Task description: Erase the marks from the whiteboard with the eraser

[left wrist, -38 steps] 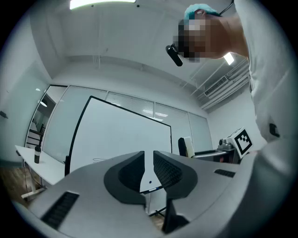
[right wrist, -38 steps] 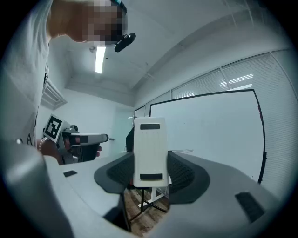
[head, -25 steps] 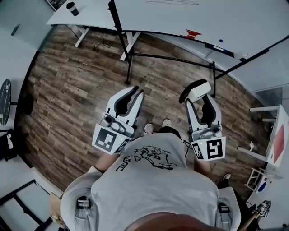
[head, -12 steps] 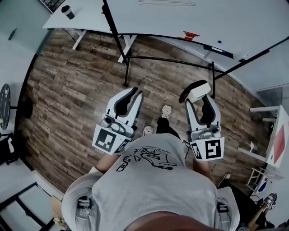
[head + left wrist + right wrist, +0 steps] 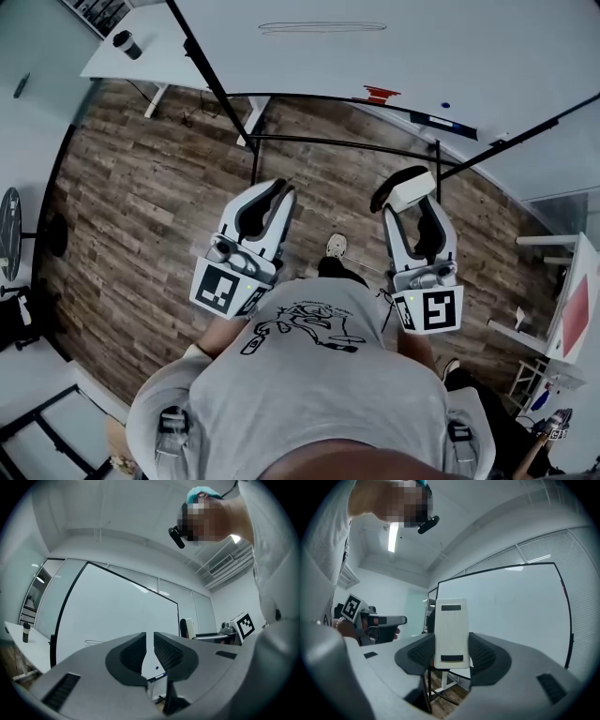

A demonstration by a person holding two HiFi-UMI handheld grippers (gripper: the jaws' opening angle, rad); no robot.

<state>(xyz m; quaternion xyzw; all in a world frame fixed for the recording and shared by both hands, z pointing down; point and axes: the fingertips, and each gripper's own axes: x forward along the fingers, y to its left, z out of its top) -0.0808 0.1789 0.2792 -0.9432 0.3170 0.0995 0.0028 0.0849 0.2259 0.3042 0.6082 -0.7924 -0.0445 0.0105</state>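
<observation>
The whiteboard (image 5: 375, 47) stands ahead on a black frame, with a thin drawn loop mark (image 5: 321, 27) near its top edge. My right gripper (image 5: 405, 187) is shut on the white eraser (image 5: 412, 190), held upright and well short of the board. In the right gripper view the eraser (image 5: 451, 632) sits between the jaws of the right gripper (image 5: 451, 641), with the whiteboard (image 5: 520, 606) behind it. My left gripper (image 5: 281, 190) is shut with nothing in it. The left gripper (image 5: 150, 637) points at the whiteboard (image 5: 117, 616), where the faint mark (image 5: 93, 642) shows.
The board's tray holds a red item (image 5: 380, 94) and a marker (image 5: 433, 122). Black stand legs (image 5: 253, 141) reach down to the wooden floor. A table with a dark cup (image 5: 125, 44) is at far left, another white table (image 5: 577, 305) at right. My shoe (image 5: 335, 247) shows between the grippers.
The whiteboard has drawn nearer and fills more of the head view's top as the person steps toward it. Both grippers keep their pose and grip.
</observation>
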